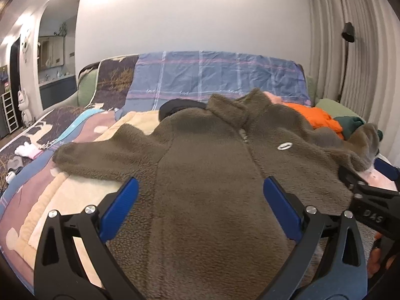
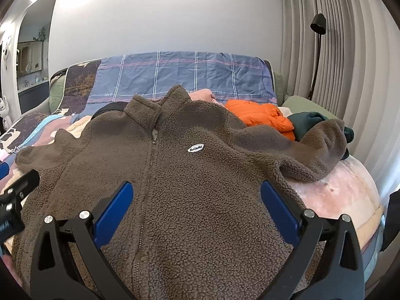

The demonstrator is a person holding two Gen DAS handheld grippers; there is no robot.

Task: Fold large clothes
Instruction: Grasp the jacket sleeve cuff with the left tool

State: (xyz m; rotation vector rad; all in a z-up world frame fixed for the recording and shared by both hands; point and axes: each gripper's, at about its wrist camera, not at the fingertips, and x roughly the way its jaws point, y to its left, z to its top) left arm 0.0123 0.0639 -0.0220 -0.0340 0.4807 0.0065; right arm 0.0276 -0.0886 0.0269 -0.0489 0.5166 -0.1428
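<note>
Here, left claw [image 1: 200, 195] spread wide, blue fingers [image 1: 120, 207] apart and gripping nothing, hovering over the lower left front of a brown fleece jacket [image 1: 205, 175]. Right claw [image 2: 196, 200] likewise gaping and empty, poised above the right front panel, close beside the zipper [image 2: 150, 165]. Jacket spread face up on the bed [image 2: 345, 195], zipped, collar [image 2: 155, 105] toward the headboard, white oval logo patch [image 2: 195, 147] on the chest. One sleeve [image 1: 100, 160] stretched flat to the left; the other sleeve [image 2: 322, 147] bunched and curling up at the right. Beyond the collar, an orange puffer jacket [image 2: 260, 117] and a dark green garment [image 2: 307, 122] piled together, touching. Farther back, a blue plaid sheet [image 2: 180, 77] draped over the headboard, grey curtains [image 2: 337, 50] and a black floor lamp [image 2: 317, 25] at the right.
</note>
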